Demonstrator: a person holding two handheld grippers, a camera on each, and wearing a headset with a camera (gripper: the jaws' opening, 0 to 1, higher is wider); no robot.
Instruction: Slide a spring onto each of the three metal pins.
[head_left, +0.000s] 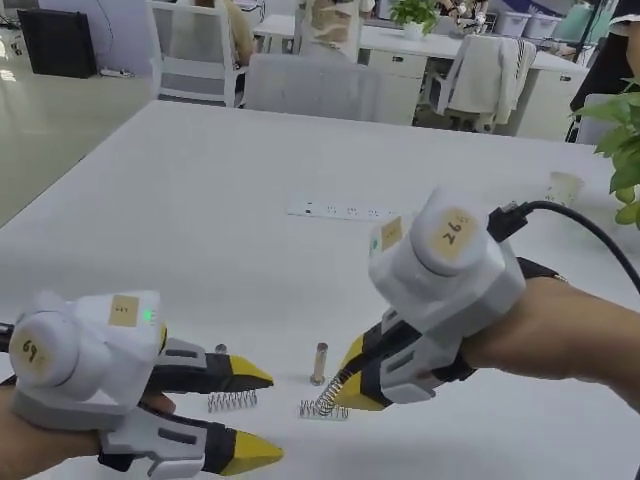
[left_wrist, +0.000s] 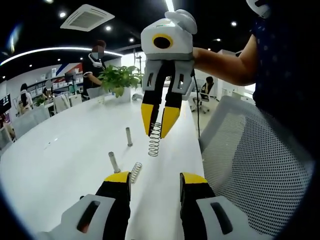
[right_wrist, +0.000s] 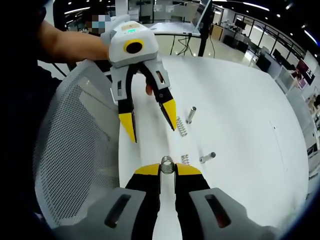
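Spring (head_left: 335, 390) held by one end in the right hand-held gripper (head_left: 342, 398), jaws closed on it, hangs tilted just beside the upright pin (head_left: 319, 363), apparently poised for threading, while the left hand-held gripper (head_left: 266, 416) stands wide open and empty near a loose spring (head_left: 232, 400) on the tabletop (head_left: 200, 220).

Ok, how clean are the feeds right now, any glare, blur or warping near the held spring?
Head view: soft, even light, faint shadows, upright pin sharp. Left gripper view: fisheye bows the table edge; ceiling lights flare, yet the spring in the right claw reads crisp. Right gripper view: that spring, end-on, looks slightly soft.
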